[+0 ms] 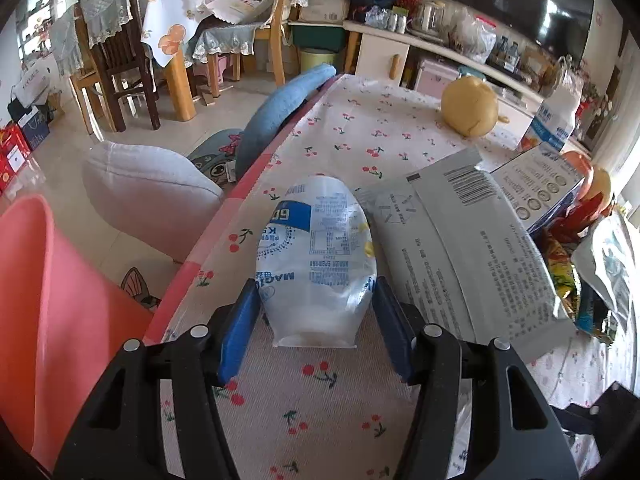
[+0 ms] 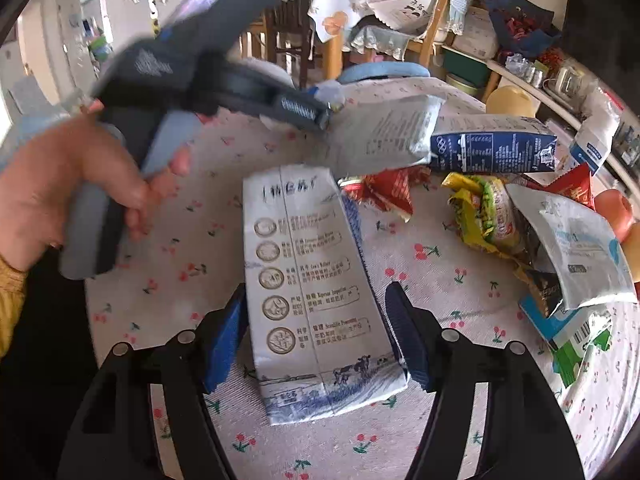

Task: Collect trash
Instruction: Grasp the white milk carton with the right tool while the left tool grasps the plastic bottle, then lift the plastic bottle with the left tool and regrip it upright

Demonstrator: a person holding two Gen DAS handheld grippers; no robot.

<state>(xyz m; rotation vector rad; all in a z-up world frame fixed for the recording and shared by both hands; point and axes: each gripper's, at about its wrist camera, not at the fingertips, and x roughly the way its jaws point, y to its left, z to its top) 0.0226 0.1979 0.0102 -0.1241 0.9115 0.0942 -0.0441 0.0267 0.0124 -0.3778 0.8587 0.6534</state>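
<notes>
A table under a cherry-print cloth (image 1: 360, 128) fills the middle, its edge banded in pink. On its far side sits a round yellow toy (image 1: 470, 107). Off the table's left edge: a pink bin (image 1: 48, 300), a white cushion (image 1: 148, 196), a blue cushion (image 1: 280, 112). Beyond them stand wooden chairs (image 1: 116, 76) draped in lace — and a cluttered shelf (image 1: 404, 36) under a dark TV (image 1: 508, 4).
</notes>
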